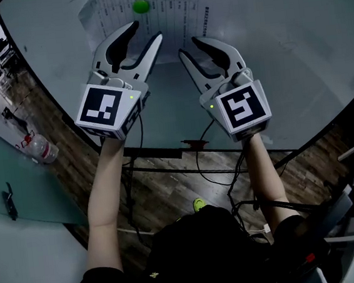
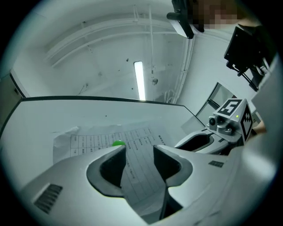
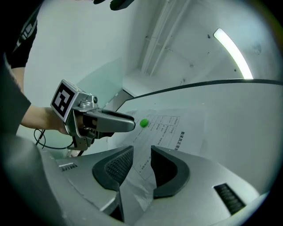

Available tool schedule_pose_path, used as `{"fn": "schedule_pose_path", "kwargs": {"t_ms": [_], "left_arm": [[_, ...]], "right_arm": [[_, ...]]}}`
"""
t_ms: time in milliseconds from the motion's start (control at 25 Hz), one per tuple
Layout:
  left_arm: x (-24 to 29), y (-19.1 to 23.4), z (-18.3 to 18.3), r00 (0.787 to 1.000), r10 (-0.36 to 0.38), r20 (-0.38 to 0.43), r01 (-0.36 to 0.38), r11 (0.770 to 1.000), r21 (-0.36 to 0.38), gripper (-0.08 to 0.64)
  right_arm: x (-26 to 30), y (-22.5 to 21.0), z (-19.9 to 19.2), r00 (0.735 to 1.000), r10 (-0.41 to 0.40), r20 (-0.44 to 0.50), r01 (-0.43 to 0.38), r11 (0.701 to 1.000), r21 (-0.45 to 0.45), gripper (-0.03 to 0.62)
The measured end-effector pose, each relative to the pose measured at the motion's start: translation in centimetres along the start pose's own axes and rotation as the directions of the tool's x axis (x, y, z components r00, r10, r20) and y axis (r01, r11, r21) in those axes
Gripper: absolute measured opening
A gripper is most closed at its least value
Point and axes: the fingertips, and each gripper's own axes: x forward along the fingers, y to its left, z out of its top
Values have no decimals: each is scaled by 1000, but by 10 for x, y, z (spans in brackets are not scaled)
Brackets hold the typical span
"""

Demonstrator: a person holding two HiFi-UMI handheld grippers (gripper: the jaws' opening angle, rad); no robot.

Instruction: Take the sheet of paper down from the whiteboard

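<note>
Paper [image 1: 170, 13] held on whiteboard [image 1: 292, 44] by green magnet [image 1: 141, 6]. Left gripper [image 1: 146, 30], right gripper [image 1: 188, 45] raised at lower edge – jaws spread, nothing pinched.

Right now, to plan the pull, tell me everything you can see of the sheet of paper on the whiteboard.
The sheet of paper is white, printed with a table, text too small to read. It hangs against the whiteboard, pinned near its top edge by a round green magnet. Its lower part looks creased. The open left gripper and right gripper stand before its lower edge; contact cannot be told.
</note>
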Motion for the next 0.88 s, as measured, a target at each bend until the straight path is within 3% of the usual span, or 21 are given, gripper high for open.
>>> {"fn": "schedule_pose_path", "kwargs": {"t_ms": [400, 880], "left_arm": [[20, 26, 20, 994, 103, -33, -99, 991, 92, 222], [40, 27, 2, 983, 133, -125, -101, 968, 230, 225]], "right_arm": [[-11, -42, 7, 990, -129, -48, 124, 987, -98, 132], [-16, -67, 9, 980, -185, -68, 176, 976, -131, 133]]}}
